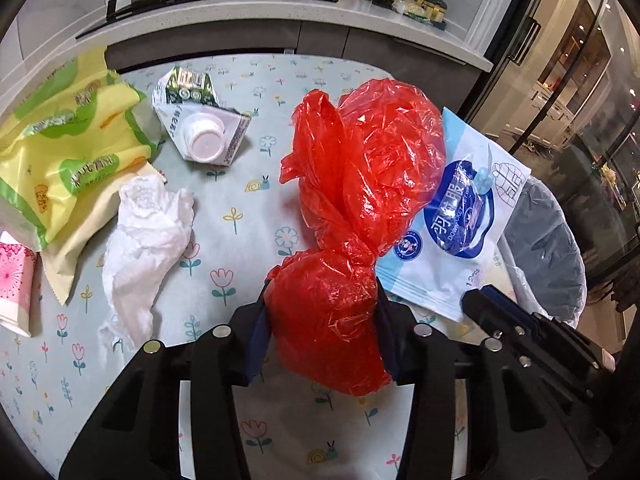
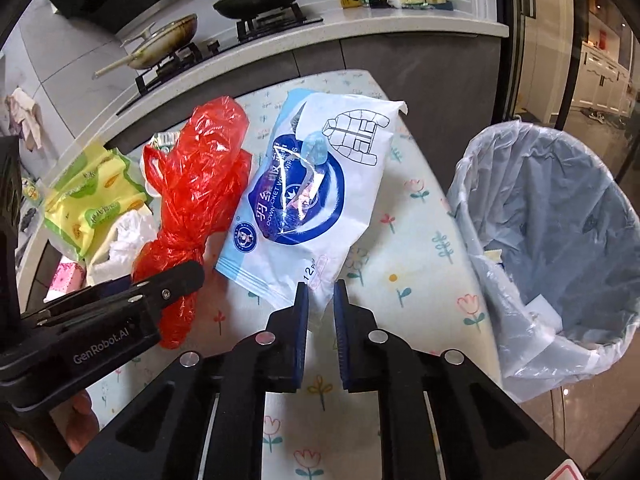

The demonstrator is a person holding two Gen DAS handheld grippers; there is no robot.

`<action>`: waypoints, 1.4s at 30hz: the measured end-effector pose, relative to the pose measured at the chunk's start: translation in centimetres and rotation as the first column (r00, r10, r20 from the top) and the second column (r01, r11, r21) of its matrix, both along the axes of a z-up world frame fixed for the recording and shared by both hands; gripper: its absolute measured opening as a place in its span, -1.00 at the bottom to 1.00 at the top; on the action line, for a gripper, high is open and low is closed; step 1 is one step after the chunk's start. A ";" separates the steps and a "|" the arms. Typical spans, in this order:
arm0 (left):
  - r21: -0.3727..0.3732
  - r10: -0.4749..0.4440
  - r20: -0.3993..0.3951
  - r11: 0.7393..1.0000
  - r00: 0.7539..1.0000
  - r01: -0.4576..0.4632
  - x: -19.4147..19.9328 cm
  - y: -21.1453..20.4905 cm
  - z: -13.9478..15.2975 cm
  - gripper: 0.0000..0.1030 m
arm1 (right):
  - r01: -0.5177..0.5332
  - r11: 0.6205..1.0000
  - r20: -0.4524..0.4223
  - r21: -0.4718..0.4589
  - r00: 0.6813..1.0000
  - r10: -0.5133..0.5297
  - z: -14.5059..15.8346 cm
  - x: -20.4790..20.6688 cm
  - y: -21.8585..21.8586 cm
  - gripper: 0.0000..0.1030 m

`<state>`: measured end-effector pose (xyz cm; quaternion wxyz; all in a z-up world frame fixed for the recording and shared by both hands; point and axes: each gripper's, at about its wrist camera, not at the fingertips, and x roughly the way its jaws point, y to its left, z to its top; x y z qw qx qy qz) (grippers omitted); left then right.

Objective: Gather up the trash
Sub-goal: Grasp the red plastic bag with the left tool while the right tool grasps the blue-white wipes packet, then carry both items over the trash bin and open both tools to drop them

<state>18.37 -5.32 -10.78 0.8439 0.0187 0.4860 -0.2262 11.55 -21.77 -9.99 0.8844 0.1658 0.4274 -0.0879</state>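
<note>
In hand: my left gripper (image 1: 320,320) clamped on red plastic bag (image 1: 360,184); my right gripper (image 2: 321,300) pinching wipes packet (image 2: 320,184). Outstanding: carton (image 1: 200,120), tissue (image 1: 144,232), yellow wrappers (image 1: 68,148). Bin (image 2: 560,240) nearly empty.

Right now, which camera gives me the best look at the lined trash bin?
The right wrist view: the trash bin shows nearly whole, its mouth open and some scraps inside, just past the table edge. The left wrist view catches only part of its rim and liner at the right.

A pale kitchen counter (image 2: 400,20) with a gas hob (image 2: 224,40), glazed doors (image 1: 560,80) perhaps at right.
</note>
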 end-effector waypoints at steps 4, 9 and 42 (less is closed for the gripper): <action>-0.017 -0.013 0.031 1.000 0.999 0.014 -0.8 -0.4 1.8 -0.20 | 0.027 1.000 0.042 -0.005 0.999 -0.026 1.8 -0.9 -1.3 -0.78; -0.041 -0.044 0.076 0.998 0.996 0.047 -1.9 -1.9 4.5 -0.20 | 0.076 0.997 0.091 -0.008 0.993 -0.075 3.9 -2.6 -3.6 -0.78; -0.018 -0.314 0.056 0.949 0.948 0.315 -7.1 -20.5 5.0 -0.07 | 0.347 0.938 0.073 -0.025 0.936 -0.344 3.5 -11.3 -18.4 -0.75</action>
